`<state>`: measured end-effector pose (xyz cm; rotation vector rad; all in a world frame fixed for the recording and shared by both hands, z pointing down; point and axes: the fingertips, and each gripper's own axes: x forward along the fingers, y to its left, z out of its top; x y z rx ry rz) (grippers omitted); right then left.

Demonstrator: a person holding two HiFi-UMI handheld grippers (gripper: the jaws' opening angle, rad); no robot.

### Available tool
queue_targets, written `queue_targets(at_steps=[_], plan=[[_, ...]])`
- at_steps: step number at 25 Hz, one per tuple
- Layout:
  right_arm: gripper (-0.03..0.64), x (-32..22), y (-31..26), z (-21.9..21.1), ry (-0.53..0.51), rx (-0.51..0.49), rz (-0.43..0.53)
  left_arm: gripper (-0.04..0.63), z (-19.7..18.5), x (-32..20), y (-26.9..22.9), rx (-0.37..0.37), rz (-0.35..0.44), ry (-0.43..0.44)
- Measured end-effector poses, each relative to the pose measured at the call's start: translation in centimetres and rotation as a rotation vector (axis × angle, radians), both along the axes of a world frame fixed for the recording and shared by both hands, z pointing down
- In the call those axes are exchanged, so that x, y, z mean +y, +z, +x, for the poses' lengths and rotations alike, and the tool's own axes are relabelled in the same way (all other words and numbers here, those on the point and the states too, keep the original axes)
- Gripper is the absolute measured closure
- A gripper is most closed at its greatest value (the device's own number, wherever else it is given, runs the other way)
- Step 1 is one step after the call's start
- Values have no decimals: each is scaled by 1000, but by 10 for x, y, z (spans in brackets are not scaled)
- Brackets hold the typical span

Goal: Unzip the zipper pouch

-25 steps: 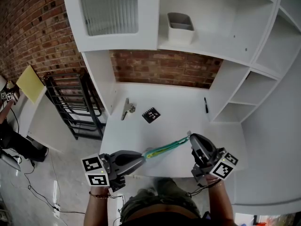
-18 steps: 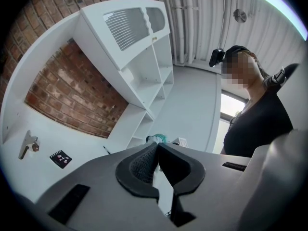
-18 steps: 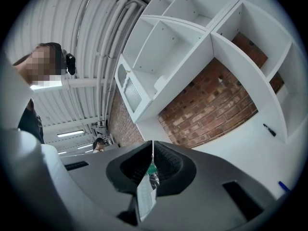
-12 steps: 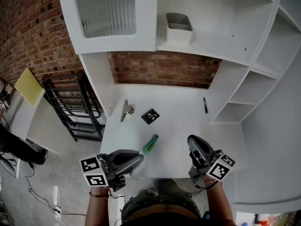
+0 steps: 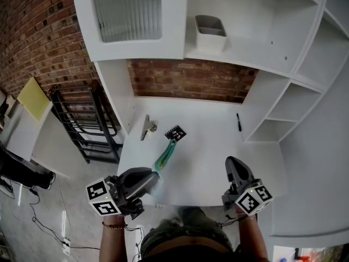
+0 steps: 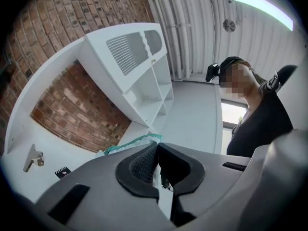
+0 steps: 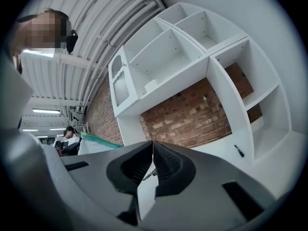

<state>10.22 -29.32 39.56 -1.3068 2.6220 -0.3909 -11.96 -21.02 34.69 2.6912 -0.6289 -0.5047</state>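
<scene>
The zipper pouch (image 5: 164,156) is pale with a green zipper edge. It sticks out from my left gripper (image 5: 155,178) toward the back of the white desk (image 5: 202,146). The left gripper is shut on the pouch's near end. In the left gripper view, the green edge of the pouch (image 6: 131,144) shows just past the closed left gripper (image 6: 157,146), with mesh fabric pinched between the pads. My right gripper (image 5: 229,161) hovers at the desk's front right, shut, clear of the pouch. In the right gripper view, the right gripper (image 7: 152,143) holds nothing and the pouch (image 7: 98,141) shows far left.
A small black card (image 5: 175,132) and a metal clip (image 5: 146,126) lie mid-desk, and a black pen (image 5: 239,121) lies at the back right. A grey bin (image 5: 210,30) stands on the upper shelf. A black rack (image 5: 82,124) stands left of the desk.
A second ago the pouch was stretched between both grippers. The right gripper has let go and drawn back. The pouch has swung toward the back of the desk, held by the left gripper alone.
</scene>
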Motion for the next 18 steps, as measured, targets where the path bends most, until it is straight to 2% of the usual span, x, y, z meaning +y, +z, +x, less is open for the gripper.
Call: queue_targets(at_steps=[18], plan=[[615,10,0,9,55,48,28,589,2,0,-16,-6,37,14]])
